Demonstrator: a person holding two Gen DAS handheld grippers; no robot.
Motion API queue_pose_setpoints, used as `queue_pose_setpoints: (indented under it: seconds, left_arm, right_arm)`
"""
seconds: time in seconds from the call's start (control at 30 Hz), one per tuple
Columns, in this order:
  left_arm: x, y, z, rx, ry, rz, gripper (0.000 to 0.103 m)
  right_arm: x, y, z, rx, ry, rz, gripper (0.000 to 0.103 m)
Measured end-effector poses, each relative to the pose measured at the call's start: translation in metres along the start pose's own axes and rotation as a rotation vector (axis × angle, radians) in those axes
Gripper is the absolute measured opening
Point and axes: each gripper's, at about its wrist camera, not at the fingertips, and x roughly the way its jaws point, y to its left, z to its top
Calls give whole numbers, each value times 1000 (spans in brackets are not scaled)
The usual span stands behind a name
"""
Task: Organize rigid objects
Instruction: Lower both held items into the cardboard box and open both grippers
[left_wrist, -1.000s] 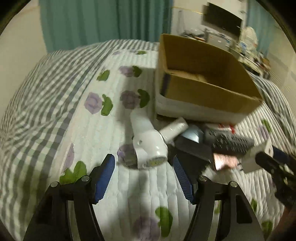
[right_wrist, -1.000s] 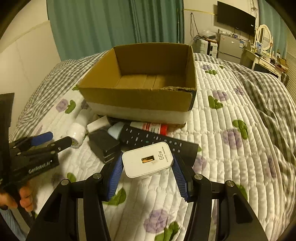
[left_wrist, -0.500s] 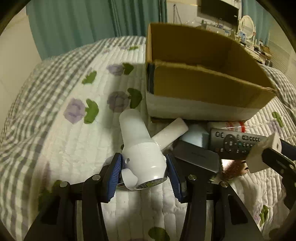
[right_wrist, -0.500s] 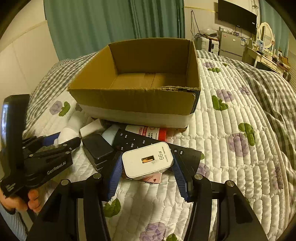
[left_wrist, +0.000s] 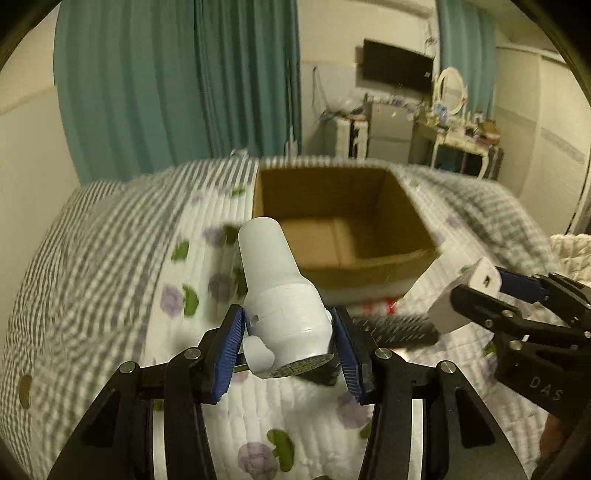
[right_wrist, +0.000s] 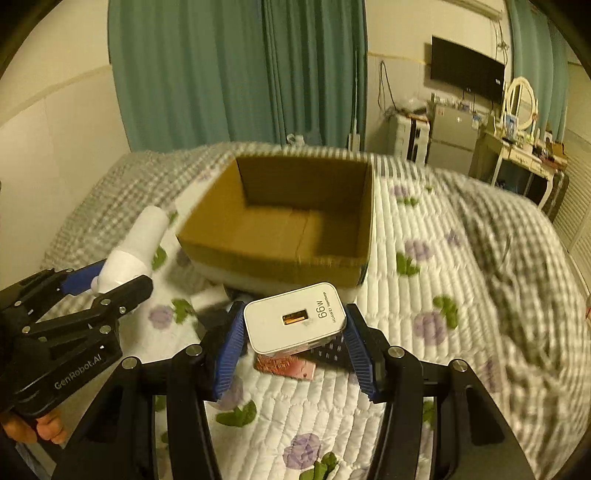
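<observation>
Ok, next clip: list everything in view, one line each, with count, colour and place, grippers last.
Open cardboard box: one, brown, on the bed, nothing visible inside.
White bottle-shaped plastic device: one, white, lifted, clamped by the left gripper.
Square 66W charger block: one, white, clamped by the right gripper.
Black remote control: one, before the box.
Quilted floral bedspread: one, white with purple flowers.
Left gripper: black, blue pads.
Right gripper: black, blue pads.
</observation>
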Motion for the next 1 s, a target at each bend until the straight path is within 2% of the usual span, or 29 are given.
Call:
queue_pose_setpoints:
  seconds: [0.1,0.23,0.33,0.47,0.6,0.77,0.9,1.0]
  left_arm:
    - [-16,-2,23,-1,-49,-35,49]
    - [-21,-4,62,16,-107,-41,49]
    - [-14,-4,87,22,-131,-50,49]
    - [21,-4,111,26,-124,-45,49]
    - [67,-9,109,61,-87,-45,49]
    - [130,-21,92,97,17,-56,49]
    - [159,-25,75,108,62,-61,50]
    - [163,-26,75,113,50,-64,57]
  right_arm:
    - [-21,2,21,-29,-54,-15,52]
    - [-39,3,57,-56,-122,-23,52]
    - [-36,-1,86,-55,-152,-18,52]
    - [-9,-9,115,-52,-155,-3,52]
    - [32,-19,124,-42,-117,2,52]
    - [86,-33,118,-39,-45,9,52]
    - [112,-42,104,-35,-12,21,52]
    - [122,-48,101,-31,-2,27,52]
